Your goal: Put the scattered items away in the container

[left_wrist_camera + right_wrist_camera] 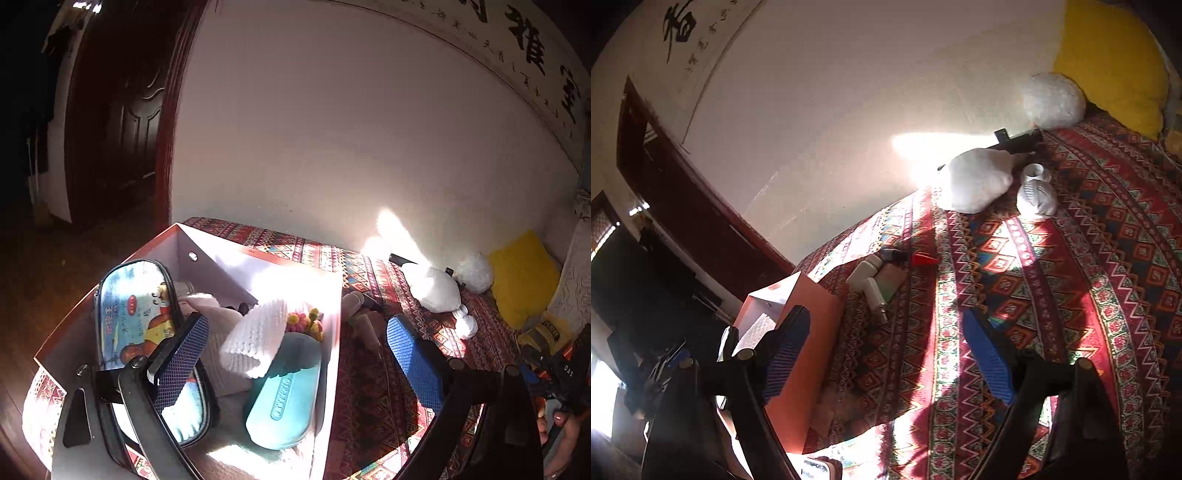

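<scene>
Spread wide and pinching nothing, the left gripper (295, 354) is held over the box (334, 295) at the lower left of the left wrist view, where a cartoon pencil case (136, 314), a white knitted piece (255, 332) and a teal case (284, 391) are already seen inside. Equally spread and empty, the right gripper (890, 354) is aimed across the patterned bed cover (1052, 277). Left to be gathered, by the look of it, are the small bottles (871, 277) just beside the box, and the white pouch (979, 181) and little white vase (1036, 192) at upper right.
</scene>
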### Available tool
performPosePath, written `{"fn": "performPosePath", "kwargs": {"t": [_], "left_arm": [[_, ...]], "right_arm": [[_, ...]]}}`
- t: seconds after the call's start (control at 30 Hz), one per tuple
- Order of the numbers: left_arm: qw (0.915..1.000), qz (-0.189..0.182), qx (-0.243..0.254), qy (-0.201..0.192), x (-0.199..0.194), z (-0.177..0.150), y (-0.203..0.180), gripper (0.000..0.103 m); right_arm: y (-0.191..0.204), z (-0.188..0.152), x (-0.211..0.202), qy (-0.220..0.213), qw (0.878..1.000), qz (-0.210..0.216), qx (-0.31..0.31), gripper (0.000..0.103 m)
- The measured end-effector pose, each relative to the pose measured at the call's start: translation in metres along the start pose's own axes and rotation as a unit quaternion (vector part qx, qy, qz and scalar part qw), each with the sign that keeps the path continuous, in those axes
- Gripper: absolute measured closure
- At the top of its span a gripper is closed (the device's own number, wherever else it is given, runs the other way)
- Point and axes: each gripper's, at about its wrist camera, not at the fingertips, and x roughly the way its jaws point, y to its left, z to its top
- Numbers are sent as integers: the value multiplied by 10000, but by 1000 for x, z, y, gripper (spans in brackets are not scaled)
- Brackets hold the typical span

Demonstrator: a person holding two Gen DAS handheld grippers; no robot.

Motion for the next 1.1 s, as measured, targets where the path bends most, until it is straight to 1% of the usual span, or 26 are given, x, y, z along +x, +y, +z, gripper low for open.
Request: {"fn": "performPosePath", "kwargs": {"t": [0.07,0.1,0.17,0.2,0.27,0.33,0.37,0.4,0.43,0.47,0.5,0.57,0.6,0.63,0.67,0.7,0.73,0.77,0.83,0.9,1.0,1.1], "left_arm": [[9989,-254,286,253,21,-11,-36,5],[9978,-311,404,415,35,-17,-54,5],[9955,-371,503,714,68,-27,-83,5],[9945,-428,448,848,86,-31,-93,5],[9907,-493,147,1256,132,-33,-106,5],[9850,-261,-147,1698,182,-36,-110,6],[9805,-133,-272,1939,206,-38,-111,6],[9758,-32,-369,2154,227,-41,-111,10],[9714,79,-418,2337,246,-44,-111,16],[9678,211,-420,2474,261,-46,-111,18],[9657,353,-384,2545,274,-48,-111,22],[9622,582,-322,2641,296,-49,-112,23],[9600,640,-328,2706,307,-50,-110,28],[9582,694,-351,2754,314,-51,-108,50],[9579,728,-404,2746,318,-52,-105,57],[9586,731,-457,2715,317,-51,-103,74],[9585,702,-459,2724,313,-50,-104,79],[9582,609,-446,2759,307,-50,-105,79],[9583,282,-502,2798,285,-50,-107,79],[9615,-36,-608,2680,249,-45,-105,79],[9658,-576,-910,2358,181,-33,-91,79],[9720,-874,-1187,1828,110,-19,-65,79]], "right_arm": [[-28,-2,-1,-102,9997,-139,198,18],[-41,-4,0,-121,9992,-213,317,18],[-63,-5,10,58,9976,-319,619,18],[-71,-5,17,162,9968,-272,732,18],[-77,-2,24,223,9966,-277,749,18],[-78,1,28,230,9973,-323,617,18],[-78,2,30,246,9976,-306,563,18],[-78,4,32,262,9978,-274,537,18],[-79,6,34,276,9979,-237,529,18],[-81,9,36,288,9979,-207,534,18],[-83,10,38,300,9978,-184,555,18],[-88,12,41,320,9973,-147,640,18],[-92,13,44,341,9969,-132,697,18],[-95,14,46,367,9964,-108,762,18],[-98,14,47,391,9958,-77,827,18],[-101,15,49,419,9953,-54,877,18],[-103,16,50,448,9949,-39,904,18],[-105,16,50,466,9947,-33,918,18],[-108,17,49,451,9943,-47,966,18],[-111,17,49,476,9933,-11,1056,19],[-110,12,51,599,9912,114,1177,20],[-101,5,52,676,9922,116,1045,22]]}}
